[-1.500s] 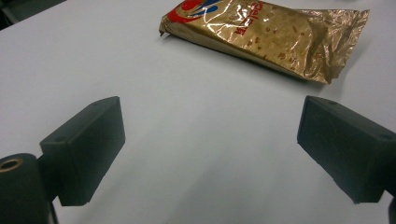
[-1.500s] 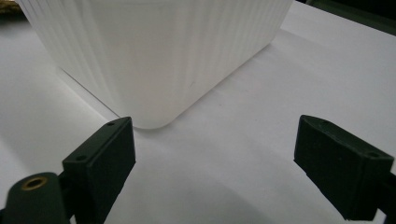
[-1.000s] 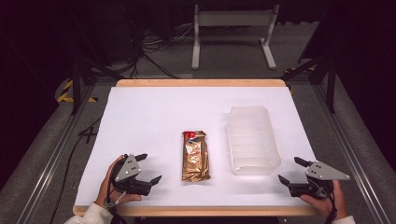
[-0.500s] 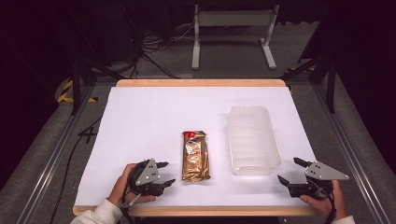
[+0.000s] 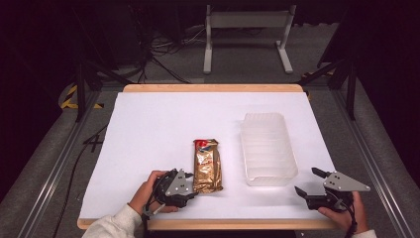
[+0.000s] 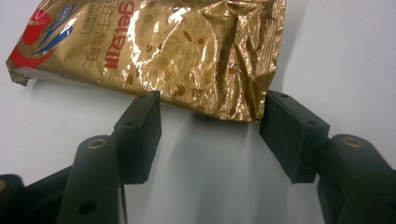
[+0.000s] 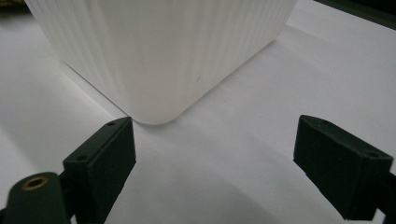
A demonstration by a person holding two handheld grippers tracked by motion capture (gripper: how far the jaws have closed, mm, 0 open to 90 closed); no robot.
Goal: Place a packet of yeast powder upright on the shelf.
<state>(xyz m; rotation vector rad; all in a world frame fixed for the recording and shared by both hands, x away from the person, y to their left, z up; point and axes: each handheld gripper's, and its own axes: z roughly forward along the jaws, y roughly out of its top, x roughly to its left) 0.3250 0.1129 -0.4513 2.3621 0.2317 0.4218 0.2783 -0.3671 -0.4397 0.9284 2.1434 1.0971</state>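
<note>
A gold foil snack packet [image 5: 207, 165] with a red end lies flat on the white table [image 5: 148, 129], near the front middle. My left gripper [image 5: 190, 191] sits at the packet's near left corner, open. In the left gripper view its jaws straddle the crumpled near edge of the packet [image 6: 187, 51] without closing on it. A ribbed translucent plastic container [image 5: 267, 148] stands to the packet's right. My right gripper [image 5: 308, 182] rests open near the table's front right corner, just short of the container's rounded corner [image 7: 159, 60], with nothing between its jaws.
The table's wooden front edge [image 5: 228, 224] runs just behind both hands. A white metal stand [image 5: 247, 29] and cables lie on the floor beyond the table's far edge. Dark rails flank the table on both sides.
My left gripper has slid rightward along the front of the table until its jaws reach the packet's near corner. The right gripper has stayed where it was.
</note>
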